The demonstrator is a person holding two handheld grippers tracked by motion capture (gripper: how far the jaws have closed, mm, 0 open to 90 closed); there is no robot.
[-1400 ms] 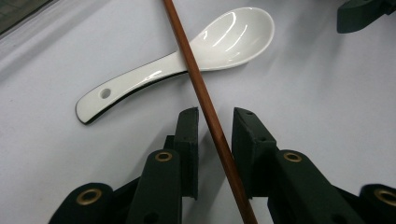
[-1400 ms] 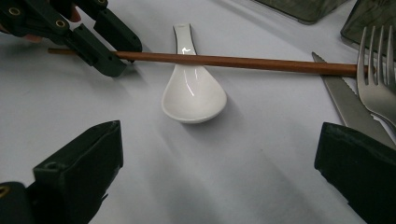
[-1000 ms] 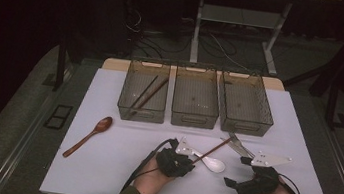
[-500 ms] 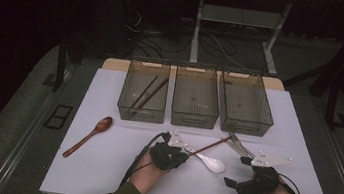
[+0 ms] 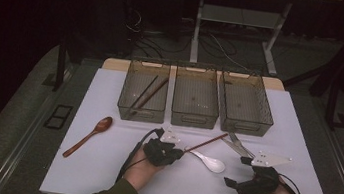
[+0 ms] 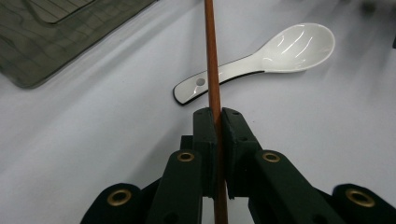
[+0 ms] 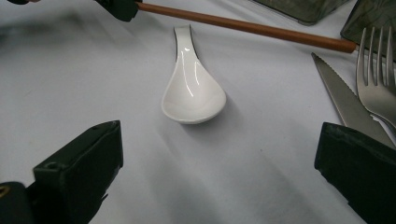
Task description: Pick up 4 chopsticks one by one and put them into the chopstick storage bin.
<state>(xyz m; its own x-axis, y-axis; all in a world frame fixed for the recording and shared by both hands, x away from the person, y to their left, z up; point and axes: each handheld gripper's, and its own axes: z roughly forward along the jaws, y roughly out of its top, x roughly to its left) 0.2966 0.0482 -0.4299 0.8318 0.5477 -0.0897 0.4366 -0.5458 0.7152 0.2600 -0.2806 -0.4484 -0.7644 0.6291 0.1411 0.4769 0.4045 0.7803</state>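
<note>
Reddish-brown chopstick (image 6: 213, 60), glossy white spoon (image 7: 191, 88) edged in black, silver fork (image 7: 379, 79) and knife (image 7: 348, 105), black grippers, white table (image 5: 100, 168)

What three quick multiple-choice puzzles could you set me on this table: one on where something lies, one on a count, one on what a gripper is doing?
1. Where do the two chopsticks already put away lie?
A. left bin
B. middle bin
C. right bin

2. How many bins stand in the row?
A. two
B. three
C. four

3. What is the left gripper doing?
A. hanging open
B. clamping the white spoon
C. clamping a chopstick

Key: 1 A, the pair leans in the left bin in the high view. 2 B, left, middle bin and right bin stand side by side. 3 C, its jaws press on the brown chopstick, with the white spoon lying apart on the table.
</note>
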